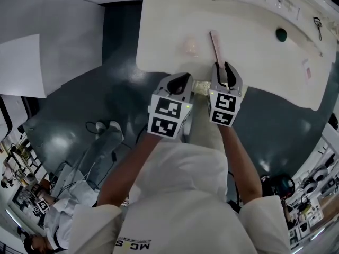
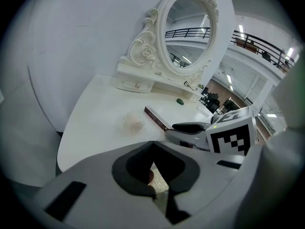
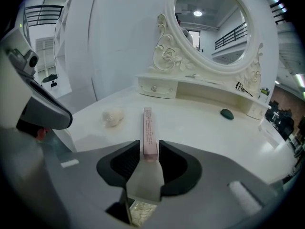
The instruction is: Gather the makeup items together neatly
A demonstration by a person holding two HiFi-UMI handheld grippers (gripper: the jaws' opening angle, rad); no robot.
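A matt pink cardboard box [image 3: 148,130] rests on the smooth, glossy white dressing table [image 3: 200,128]; the carved mirror frame [image 3: 167,56] behind it shines.

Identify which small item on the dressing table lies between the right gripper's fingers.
The long pink box; the pale puff sits to its left, the dark green item far off by the mirror.

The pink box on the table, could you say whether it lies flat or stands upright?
Flat: the pink box lies lengthwise on the table, its near end between the tongs of the right gripper.
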